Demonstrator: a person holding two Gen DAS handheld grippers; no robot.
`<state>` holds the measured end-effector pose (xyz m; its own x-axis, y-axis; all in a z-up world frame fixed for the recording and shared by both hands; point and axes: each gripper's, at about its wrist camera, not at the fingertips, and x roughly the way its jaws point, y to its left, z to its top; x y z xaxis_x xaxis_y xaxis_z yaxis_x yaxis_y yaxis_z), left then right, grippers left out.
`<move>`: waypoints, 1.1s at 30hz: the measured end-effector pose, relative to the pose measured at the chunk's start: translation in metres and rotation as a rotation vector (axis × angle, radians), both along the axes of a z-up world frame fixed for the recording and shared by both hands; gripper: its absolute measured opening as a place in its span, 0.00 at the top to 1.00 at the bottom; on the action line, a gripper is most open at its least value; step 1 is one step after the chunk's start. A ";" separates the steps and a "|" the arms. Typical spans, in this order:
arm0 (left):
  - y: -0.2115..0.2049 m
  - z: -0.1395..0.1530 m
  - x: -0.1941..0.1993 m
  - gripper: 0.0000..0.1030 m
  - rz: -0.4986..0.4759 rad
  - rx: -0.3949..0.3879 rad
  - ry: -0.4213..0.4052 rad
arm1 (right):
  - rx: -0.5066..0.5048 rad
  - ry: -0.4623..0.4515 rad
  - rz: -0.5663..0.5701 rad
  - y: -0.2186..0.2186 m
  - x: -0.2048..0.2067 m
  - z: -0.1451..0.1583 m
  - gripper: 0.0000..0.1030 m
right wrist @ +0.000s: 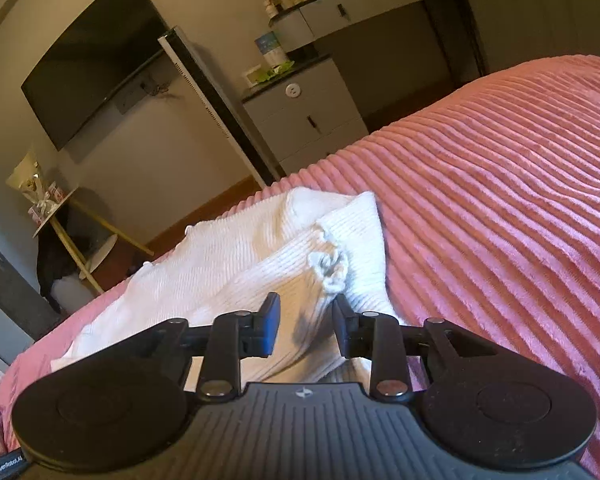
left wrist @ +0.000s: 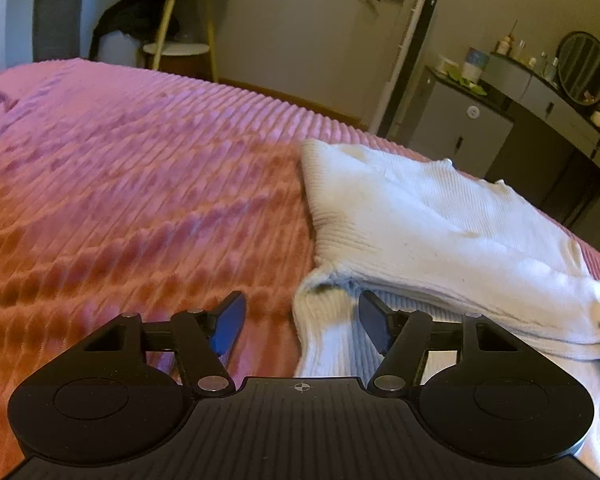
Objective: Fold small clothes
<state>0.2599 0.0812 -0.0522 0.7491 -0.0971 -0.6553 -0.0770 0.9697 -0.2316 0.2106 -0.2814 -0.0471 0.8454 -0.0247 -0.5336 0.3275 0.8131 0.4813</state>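
Observation:
A white ribbed knit garment lies partly folded on the pink ribbed bedspread. My left gripper is open at the garment's near left edge; a fold of white knit lies between its fingers, unclamped. In the right wrist view the same garment lies ahead, with a small crocheted trim on a folded flap. My right gripper is open, its fingers on either side of the flap's near end, just below the trim.
The bedspread stretches wide on both sides. Beyond the bed's far edge stand a grey cabinet, a dresser with bottles and a round mirror, a wall TV and a small wooden side table.

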 end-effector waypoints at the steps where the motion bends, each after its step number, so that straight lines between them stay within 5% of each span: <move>1: 0.000 0.000 0.000 0.37 -0.003 -0.007 -0.004 | -0.001 0.003 0.006 0.000 0.001 0.000 0.78; 3: 0.001 0.000 0.001 0.40 0.004 -0.019 -0.003 | -0.035 0.024 0.024 0.003 0.008 0.000 0.93; 10: 0.003 -0.004 0.005 0.43 0.019 -0.022 0.010 | -0.104 -0.053 0.001 0.004 0.002 0.008 0.93; 14: -0.004 -0.007 0.004 0.36 -0.004 0.029 0.002 | -0.174 0.117 0.025 0.005 0.015 -0.016 0.93; 21: -0.012 -0.006 -0.007 0.27 -0.064 0.077 -0.002 | -0.242 0.100 0.073 0.024 -0.030 0.029 0.87; 24: -0.008 -0.004 -0.024 0.25 -0.086 0.051 0.028 | -0.263 0.161 0.141 0.034 -0.063 0.034 0.83; 33: 0.008 0.004 -0.085 0.24 -0.113 -0.016 0.187 | -0.052 0.329 0.193 0.026 -0.161 0.012 0.66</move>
